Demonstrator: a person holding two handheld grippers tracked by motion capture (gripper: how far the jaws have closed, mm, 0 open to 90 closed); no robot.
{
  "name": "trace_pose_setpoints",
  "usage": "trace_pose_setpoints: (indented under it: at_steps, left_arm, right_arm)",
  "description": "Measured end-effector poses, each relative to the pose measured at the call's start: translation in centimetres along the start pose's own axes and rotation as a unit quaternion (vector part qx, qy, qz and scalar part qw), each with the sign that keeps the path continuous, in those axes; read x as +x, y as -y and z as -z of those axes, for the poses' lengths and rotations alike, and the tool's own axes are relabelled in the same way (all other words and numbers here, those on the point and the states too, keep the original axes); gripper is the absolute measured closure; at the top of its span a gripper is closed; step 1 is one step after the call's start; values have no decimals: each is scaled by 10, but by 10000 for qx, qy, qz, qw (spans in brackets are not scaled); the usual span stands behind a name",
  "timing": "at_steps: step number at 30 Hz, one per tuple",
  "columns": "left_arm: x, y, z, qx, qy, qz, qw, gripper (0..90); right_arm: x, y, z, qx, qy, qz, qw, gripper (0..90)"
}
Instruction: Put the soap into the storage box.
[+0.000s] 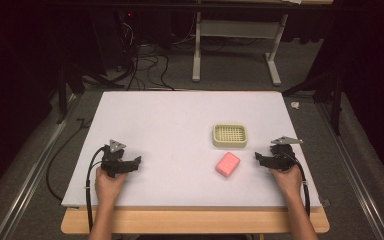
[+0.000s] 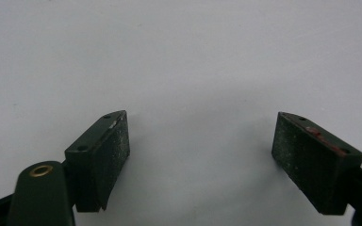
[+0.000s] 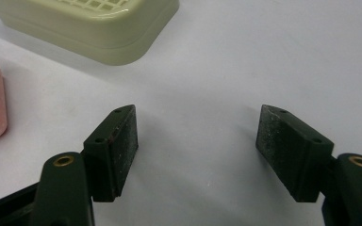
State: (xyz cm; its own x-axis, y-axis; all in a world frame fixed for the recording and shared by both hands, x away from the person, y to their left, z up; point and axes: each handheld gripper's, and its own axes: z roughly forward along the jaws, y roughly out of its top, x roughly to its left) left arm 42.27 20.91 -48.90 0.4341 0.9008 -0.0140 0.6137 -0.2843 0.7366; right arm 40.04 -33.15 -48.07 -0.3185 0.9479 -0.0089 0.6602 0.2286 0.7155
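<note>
Both grippers are held low over the table (image 1: 155, 115), jaws spread wide and empty. The soap (image 1: 228, 164) is found nearer the right gripper (image 1: 259, 158), just to its left, with the left gripper (image 1: 136, 161) well apart. Its long axis is seen to run diagonally toward the dish (image 1: 230, 135) just behind it.

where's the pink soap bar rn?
In the high view the pink soap bar lies on the white table, right of centre, just in front of the cream soap dish and left of the right gripper.
</note>
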Motion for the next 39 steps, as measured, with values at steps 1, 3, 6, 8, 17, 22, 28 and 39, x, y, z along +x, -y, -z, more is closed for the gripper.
trace_pose_setpoints:
  at_steps: [1, 3, 6, 8, 17, 22, 28, 39]
  left_arm:
    - [0, 0, 0, 0, 0, 1, 10000, 202]
    - [0, 0, 0, -1, 1, 2, 10000, 202]
    - [0, 0, 0, -1, 1, 2, 10000, 202]
    - [0, 0, 0, -1, 0, 3, 10000, 202]
    - [0, 0, 0, -1, 0, 1, 10000, 203]
    - [0, 0, 0, -4, -1, 5, 10000, 202]
    - [0, 0, 0, -4, -1, 6, 10000, 203]
    - [0, 0, 0, -3, 0, 3, 10000, 203]
  right_arm:
    - [0, 0, 0, 4, -2, -5, 10000, 291]
    - [0, 0, 0, 9, -9, -27, 10000, 278]
    - [0, 0, 1, 10, -20, -88, 10000, 259]
    - [-1, 0, 2, -11, -58, -120, 9999, 249]
    - [2, 0, 8, -159, -166, -163, 9996, 229]
    - [4, 2, 11, -204, -241, -206, 9993, 219]
    - [8, 2, 16, -294, -283, -201, 9990, 218]
    - [16, 4, 26, -456, -423, -145, 9980, 208]
